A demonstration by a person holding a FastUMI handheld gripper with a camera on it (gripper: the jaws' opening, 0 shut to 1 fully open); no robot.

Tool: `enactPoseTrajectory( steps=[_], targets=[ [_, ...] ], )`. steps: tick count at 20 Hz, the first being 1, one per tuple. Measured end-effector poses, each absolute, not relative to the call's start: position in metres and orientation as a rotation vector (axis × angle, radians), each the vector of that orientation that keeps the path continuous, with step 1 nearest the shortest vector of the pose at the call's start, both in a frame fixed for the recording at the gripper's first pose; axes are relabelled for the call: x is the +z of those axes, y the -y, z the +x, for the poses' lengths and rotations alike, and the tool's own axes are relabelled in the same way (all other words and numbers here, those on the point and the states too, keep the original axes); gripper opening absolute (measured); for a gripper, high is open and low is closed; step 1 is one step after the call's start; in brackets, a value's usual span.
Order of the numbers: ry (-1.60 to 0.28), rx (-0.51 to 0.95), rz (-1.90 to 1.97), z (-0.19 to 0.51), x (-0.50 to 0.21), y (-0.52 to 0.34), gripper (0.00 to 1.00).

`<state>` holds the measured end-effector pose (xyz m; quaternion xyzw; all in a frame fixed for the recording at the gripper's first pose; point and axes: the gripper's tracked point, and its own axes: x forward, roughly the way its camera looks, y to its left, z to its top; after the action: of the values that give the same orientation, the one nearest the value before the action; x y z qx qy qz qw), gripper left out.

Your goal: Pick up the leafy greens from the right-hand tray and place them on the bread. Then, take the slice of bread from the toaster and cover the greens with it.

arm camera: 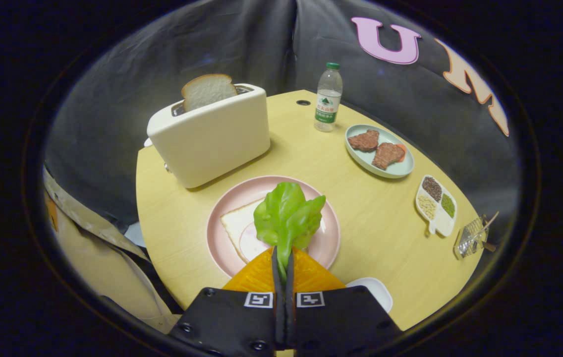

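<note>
On the desk (370, 218) we see the toaster (212, 136) with bread (208, 90) at 11 o'clock and a bottle (328, 96) at 1. Our claw (283, 260) is clamped on the greens (287, 214), over the plate (224, 208).

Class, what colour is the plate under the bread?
Pink plate, in the gripper view.
</note>
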<state>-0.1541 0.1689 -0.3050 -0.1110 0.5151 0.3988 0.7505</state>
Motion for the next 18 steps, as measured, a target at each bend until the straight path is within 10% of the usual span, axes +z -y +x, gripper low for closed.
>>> enactPoseTrajectory(
  steps=[14,18],
  targets=[
    [-1.205,0.966,-0.279,-0.172,-0.341,-0.224,0.09],
    [-1.226,0.948,-0.321,-0.171,-0.351,-0.216,0.33]
  ],
)
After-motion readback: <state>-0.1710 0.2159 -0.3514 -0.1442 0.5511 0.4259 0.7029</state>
